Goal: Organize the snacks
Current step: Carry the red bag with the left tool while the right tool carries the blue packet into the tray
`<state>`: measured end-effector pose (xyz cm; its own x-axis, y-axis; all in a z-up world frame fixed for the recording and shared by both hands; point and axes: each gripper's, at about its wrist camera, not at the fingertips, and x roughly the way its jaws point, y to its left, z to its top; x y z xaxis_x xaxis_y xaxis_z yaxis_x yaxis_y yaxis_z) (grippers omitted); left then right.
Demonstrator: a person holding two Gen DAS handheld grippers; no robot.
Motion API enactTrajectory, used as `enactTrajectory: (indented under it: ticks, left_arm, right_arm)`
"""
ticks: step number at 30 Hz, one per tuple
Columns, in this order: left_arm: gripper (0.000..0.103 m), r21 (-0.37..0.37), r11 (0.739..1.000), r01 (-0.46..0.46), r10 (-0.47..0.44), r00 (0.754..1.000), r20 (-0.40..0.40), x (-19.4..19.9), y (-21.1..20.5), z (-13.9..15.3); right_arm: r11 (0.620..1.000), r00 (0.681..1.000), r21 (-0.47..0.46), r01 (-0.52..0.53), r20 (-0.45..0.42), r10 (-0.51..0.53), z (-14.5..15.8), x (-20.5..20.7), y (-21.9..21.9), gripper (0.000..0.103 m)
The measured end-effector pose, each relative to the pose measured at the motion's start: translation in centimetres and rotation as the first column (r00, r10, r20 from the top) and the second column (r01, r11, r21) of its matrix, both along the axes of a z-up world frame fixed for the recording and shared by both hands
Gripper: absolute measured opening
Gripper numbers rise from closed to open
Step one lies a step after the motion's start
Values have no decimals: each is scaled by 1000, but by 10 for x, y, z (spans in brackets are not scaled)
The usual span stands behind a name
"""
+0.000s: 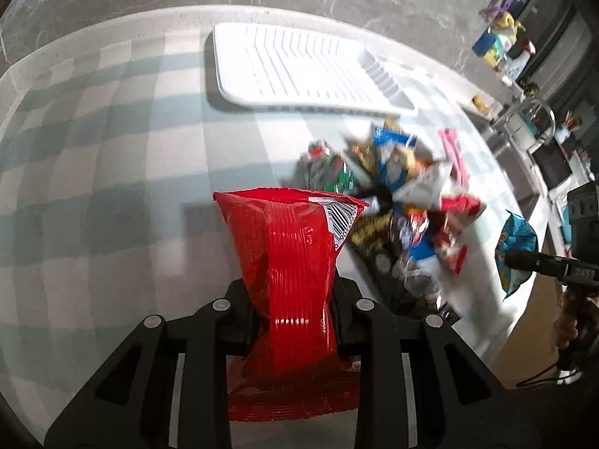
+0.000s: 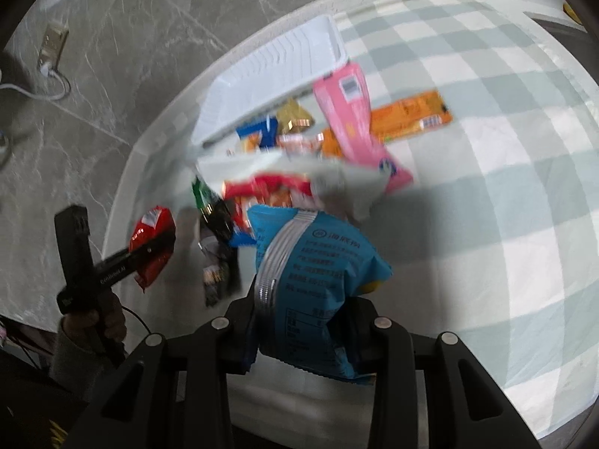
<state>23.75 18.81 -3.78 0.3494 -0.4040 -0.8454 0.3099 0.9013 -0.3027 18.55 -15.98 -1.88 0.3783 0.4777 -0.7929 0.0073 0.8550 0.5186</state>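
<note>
My left gripper (image 1: 294, 299) is shut on a red snack bag (image 1: 288, 247) and holds it above the checked tablecloth; it also shows in the right wrist view (image 2: 151, 245). My right gripper (image 2: 301, 321) is shut on a blue snack bag (image 2: 314, 273), which shows at the right in the left wrist view (image 1: 518, 252). A pile of mixed snack packets (image 1: 400, 202) lies on the table between the grippers. A white slatted tray (image 1: 299, 67) stands beyond the pile, and it also shows in the right wrist view (image 2: 269, 78).
A pink packet (image 2: 352, 119) and an orange packet (image 2: 408, 116) lie by the tray. The round table's edge (image 2: 123, 187) drops to a grey marble floor. A counter with a sink and boxes (image 1: 501, 48) stands at the far right.
</note>
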Motion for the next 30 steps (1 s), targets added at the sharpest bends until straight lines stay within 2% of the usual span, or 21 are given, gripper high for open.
enactTrajectory:
  ticks: [6,17,23,30]
  left_arm:
    - [26,-71,997,18,-15,999,36,31,4,33]
    - [26,-117,992,50,-39,994,99,99,2,81]
    - [26,-121,992,23,-11,995,103,140,-4,79]
    - [26,-106,994,-27,35,997,70,187,-16,64]
  right_arm:
    - [1000,997,1,-30,68,30,36,42,8,38]
    - [997,989,19,-71,129,68,90,128,20,38]
    - [995,986,-2,-98,137,97,103,169,20,38]
    - [989,982,-14,-146,116,147,91,226,18,38]
